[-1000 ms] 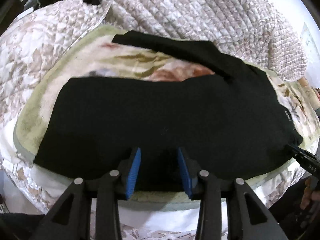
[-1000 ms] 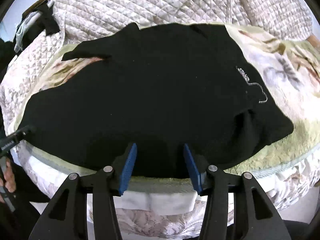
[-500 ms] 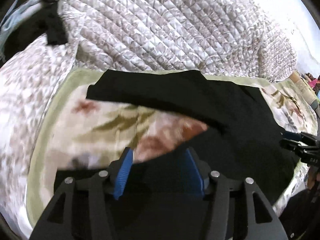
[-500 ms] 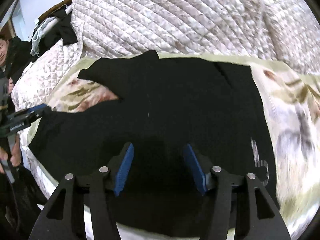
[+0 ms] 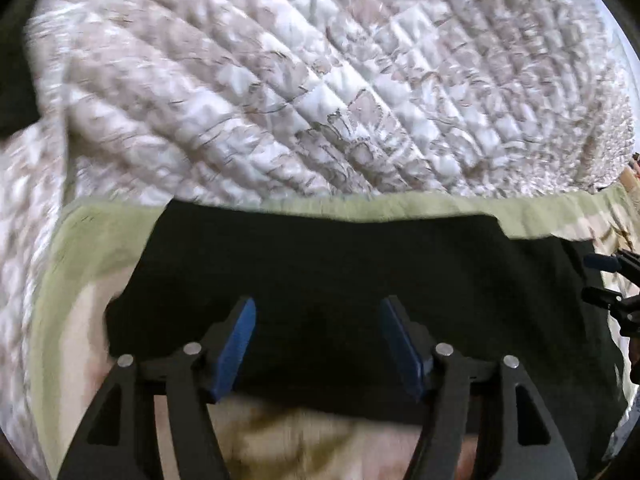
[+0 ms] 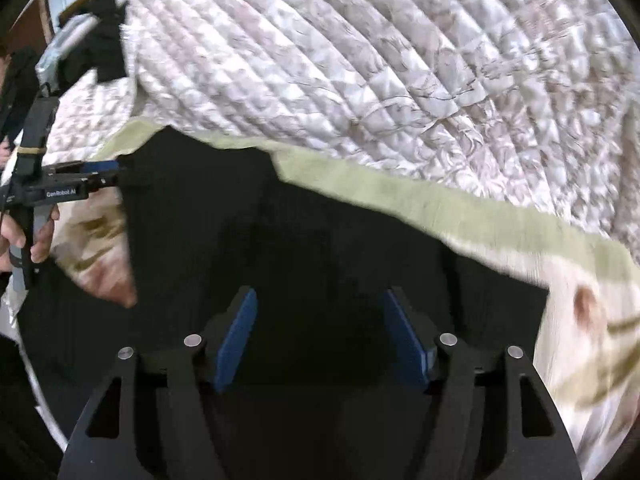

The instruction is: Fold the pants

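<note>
Left tongs (image 5: 316, 344) angled downward, jaws opening, nothing gripped; right tongs (image 6: 318, 338) likewise, opening.

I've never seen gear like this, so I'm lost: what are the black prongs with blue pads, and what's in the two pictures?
There's no robot here. A person holds one hand-held claw in each hand, each with a camera looking along its fingers. One picture is from the left claw, the other from the right claw. Both claws are opening over black fabric pants and grip nothing. The pants lie on a green-edged floral blanket, in front of a quilted grey-white bedspread. A hand at the right picture's edge holds the left claw.
</note>
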### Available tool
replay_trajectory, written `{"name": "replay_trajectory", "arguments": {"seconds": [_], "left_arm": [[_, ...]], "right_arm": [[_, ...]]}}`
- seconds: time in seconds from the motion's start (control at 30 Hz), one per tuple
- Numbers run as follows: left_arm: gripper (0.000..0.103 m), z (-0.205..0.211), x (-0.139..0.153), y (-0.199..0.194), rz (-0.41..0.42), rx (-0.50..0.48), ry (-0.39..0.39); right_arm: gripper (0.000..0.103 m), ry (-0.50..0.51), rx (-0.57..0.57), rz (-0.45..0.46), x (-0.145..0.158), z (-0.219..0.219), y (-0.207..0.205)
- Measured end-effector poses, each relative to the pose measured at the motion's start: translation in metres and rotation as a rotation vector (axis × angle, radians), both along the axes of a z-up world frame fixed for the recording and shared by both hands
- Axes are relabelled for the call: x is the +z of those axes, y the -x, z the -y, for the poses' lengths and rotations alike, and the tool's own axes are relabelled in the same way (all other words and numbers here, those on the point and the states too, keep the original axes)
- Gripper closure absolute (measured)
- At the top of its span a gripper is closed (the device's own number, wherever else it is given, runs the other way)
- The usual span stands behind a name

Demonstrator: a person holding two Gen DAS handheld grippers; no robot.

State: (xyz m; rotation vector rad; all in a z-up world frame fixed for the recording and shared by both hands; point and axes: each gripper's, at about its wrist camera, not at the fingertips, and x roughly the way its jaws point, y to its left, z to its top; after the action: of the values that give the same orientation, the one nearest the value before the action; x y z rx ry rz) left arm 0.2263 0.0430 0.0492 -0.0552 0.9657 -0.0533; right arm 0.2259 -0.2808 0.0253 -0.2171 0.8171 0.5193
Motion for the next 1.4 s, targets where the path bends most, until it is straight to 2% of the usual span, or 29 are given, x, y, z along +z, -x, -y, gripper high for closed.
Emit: {"name": "replay_trajectory", "arguments": {"seconds": [0.13,0.27,0.33,0.4,0.47,0.5,0.53,0.57,0.6,0.67,0.77,0.97,1.1,1.17,1.27,1.4], "left_arm": [[0.034,0.008,-0.017,-0.04,-0.029,-0.011,-0.016],[0.03,0.016,-0.043,-0.063,-0.089,-0.02,-0.031],[0.026,0.021,-0.045,-0.062,-0.052,-0.033,-0.064],[0.028,0.025,-0.047,-0.06,-0.042,-0.034,-0.081],[0.045,0.03,-0.045,-0.057,-0.03,-0.047,-0.076],[0.069,0.034,-0.043,-0.055,-0.02,-0.06,-0.089],[0.083,0.041,-0.04,-0.054,-0.01,-0.077,-0.111],[0.091,0.047,-0.04,-0.052,-0.003,-0.085,-0.135],[0.097,0.053,-0.039,-0.05,0.002,-0.093,-0.157],[0.098,0.057,-0.034,-0.047,0.011,-0.076,-0.176],[0.099,0.048,-0.014,-0.032,0.053,-0.049,-0.152],[0.099,0.016,0.039,0.035,0.158,0.005,-0.044],[0.099,0.007,0.061,0.102,0.209,0.023,0.04],[0.099,0.008,0.069,0.144,0.231,0.026,0.072],[0.099,0.007,0.065,0.206,0.23,0.029,0.111],[0.098,0.011,0.03,0.263,0.158,0.035,0.139]], "right_arm": [[0.037,0.01,0.023,-0.013,-0.007,-0.008,-0.049],[0.037,0.052,0.069,-0.071,-0.022,-0.018,-0.078],[0.037,0.092,0.096,-0.11,-0.034,-0.022,-0.085],[0.037,0.116,0.112,-0.085,-0.04,-0.025,-0.083],[0.041,0.113,0.101,-0.079,-0.04,-0.025,-0.081],[0.062,0.121,0.096,-0.061,-0.039,-0.026,-0.078],[0.08,0.135,0.092,-0.046,-0.038,-0.028,-0.076],[0.088,0.146,0.095,-0.037,-0.037,-0.029,-0.073],[0.095,0.162,0.092,-0.026,-0.035,-0.031,-0.069],[0.095,0.181,0.078,-0.002,-0.029,-0.035,-0.062],[0.095,0.175,0.063,0.044,-0.011,-0.035,-0.049],[0.095,0.082,0.035,0.151,0.04,-0.019,0.02],[0.095,-0.013,0.02,0.191,0.059,-0.003,0.101],[0.095,-0.049,0.013,0.19,0.056,0.003,0.14],[0.095,-0.092,-0.015,0.15,0.035,0.012,0.192],[0.094,-0.144,-0.079,0.03,-0.014,0.027,0.238]]}}
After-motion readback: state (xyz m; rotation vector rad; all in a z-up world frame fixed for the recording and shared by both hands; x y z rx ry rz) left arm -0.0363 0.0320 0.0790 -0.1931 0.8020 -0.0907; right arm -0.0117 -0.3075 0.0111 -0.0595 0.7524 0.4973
